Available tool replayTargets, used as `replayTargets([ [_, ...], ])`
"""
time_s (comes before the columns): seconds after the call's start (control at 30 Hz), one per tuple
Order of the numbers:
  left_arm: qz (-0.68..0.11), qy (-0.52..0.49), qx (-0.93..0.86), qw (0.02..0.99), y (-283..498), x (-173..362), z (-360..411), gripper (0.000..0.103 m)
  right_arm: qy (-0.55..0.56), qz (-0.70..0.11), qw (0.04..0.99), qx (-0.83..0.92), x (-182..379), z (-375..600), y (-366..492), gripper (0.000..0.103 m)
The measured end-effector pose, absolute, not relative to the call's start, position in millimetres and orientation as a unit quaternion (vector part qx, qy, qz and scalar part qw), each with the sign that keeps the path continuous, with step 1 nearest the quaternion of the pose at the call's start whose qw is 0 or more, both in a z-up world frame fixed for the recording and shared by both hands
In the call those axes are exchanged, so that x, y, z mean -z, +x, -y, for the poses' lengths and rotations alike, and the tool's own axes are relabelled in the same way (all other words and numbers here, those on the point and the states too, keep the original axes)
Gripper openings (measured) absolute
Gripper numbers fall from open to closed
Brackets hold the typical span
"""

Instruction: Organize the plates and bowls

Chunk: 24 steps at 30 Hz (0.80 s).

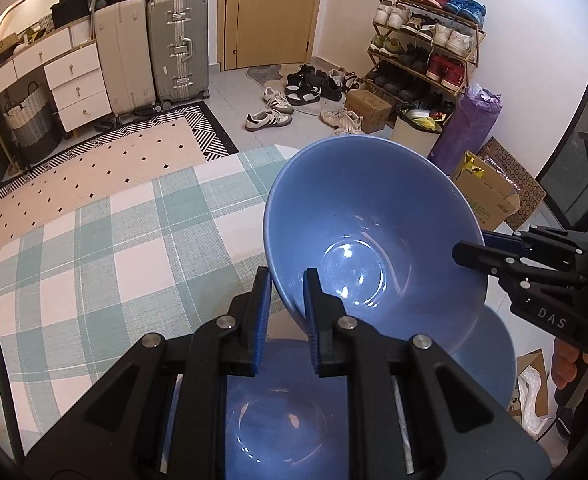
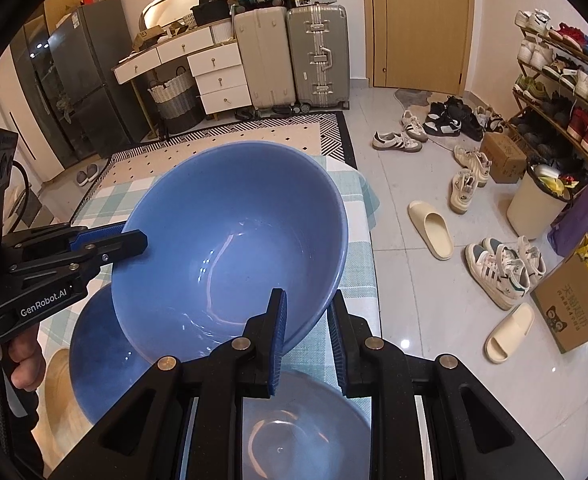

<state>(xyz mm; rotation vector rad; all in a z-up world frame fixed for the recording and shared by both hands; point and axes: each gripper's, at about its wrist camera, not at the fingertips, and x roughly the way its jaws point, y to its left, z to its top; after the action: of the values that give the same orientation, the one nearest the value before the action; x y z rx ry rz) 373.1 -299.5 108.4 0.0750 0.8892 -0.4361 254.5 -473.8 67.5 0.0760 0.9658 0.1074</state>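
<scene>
A large blue bowl (image 1: pixel 374 240) is held tilted in the air above the checked table. My left gripper (image 1: pixel 287 296) straddles its near rim, one finger inside and one outside. My right gripper (image 2: pixel 306 320) straddles the opposite rim the same way; it shows in the left wrist view (image 1: pixel 470 254) at the bowl's right edge. The bowl also fills the middle of the right wrist view (image 2: pixel 229 248). A second blue bowl (image 1: pixel 277 412) sits on the table under the left gripper. A greyer blue bowl (image 2: pixel 302 440) sits under the right gripper.
The table has a green and white checked cloth (image 1: pixel 93 248). A pale round plate (image 2: pixel 59 392) lies at its left edge. Beyond the table are a patterned rug (image 1: pixel 105 168), suitcases (image 1: pixel 177 48), a shoe rack (image 1: pixel 426 44), loose shoes and cardboard boxes (image 2: pixel 574 304).
</scene>
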Motion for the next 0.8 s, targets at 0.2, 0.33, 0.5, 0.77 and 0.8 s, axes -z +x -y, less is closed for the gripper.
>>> replayTargets([
  [0.2, -0.414, 0.034, 0.208, 0.886, 355, -127, 293, 0.013, 0.033, -0.454, 0.889, -0.056, -82, 468, 244, 0.021],
  [0.33, -0.406, 0.032, 0.207, 0.890, 339, -139, 288, 0.013, 0.029, -0.446, 0.893, -0.058, -92, 462, 234, 0.021],
  [0.5, -0.398, 0.030, 0.201, 0.895, 317, -152, 281, 0.013, 0.024, -0.436, 0.898, -0.062, -104, 453, 220, 0.021],
  [0.77, -0.383, 0.025, 0.191, 0.903, 271, -172, 266, 0.013, 0.014, -0.420, 0.905, -0.071, -117, 436, 196, 0.021],
  [0.8, -0.381, 0.025, 0.190, 0.904, 263, -174, 263, 0.013, 0.013, -0.418, 0.905, -0.073, -120, 435, 193, 0.021],
])
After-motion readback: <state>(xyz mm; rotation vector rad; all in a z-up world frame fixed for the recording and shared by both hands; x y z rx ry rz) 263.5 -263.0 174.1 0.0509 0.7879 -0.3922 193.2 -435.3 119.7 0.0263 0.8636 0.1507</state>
